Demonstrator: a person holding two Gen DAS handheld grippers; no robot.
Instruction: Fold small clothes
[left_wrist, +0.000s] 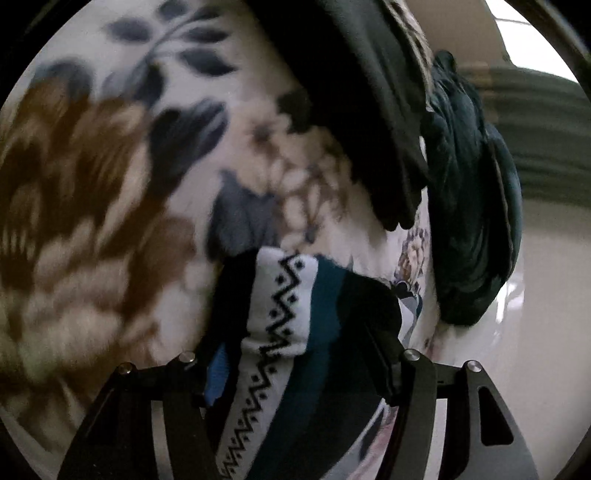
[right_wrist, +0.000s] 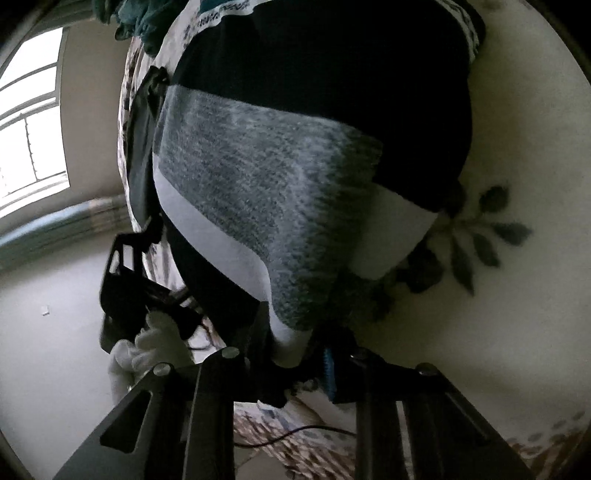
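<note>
L tongs (left_wrist: 295, 354) grip one end of a sock (left_wrist: 280, 314) w/ white band, black zigzag & teal stripes; cloth bunched between the jaws, about half open. R tongs (right_wrist: 295, 373) closed narrow on the other end of the sock (right_wrist: 258, 192), its grey, white & black part, held over a floral bedspread (left_wrist: 110, 184). Dark teal garment (left_wrist: 469, 206) & black garment (left_wrist: 369, 110) lie near on the spread. In R view, white-gloved hand (right_wrist: 147, 350) holds the L tool.
</note>
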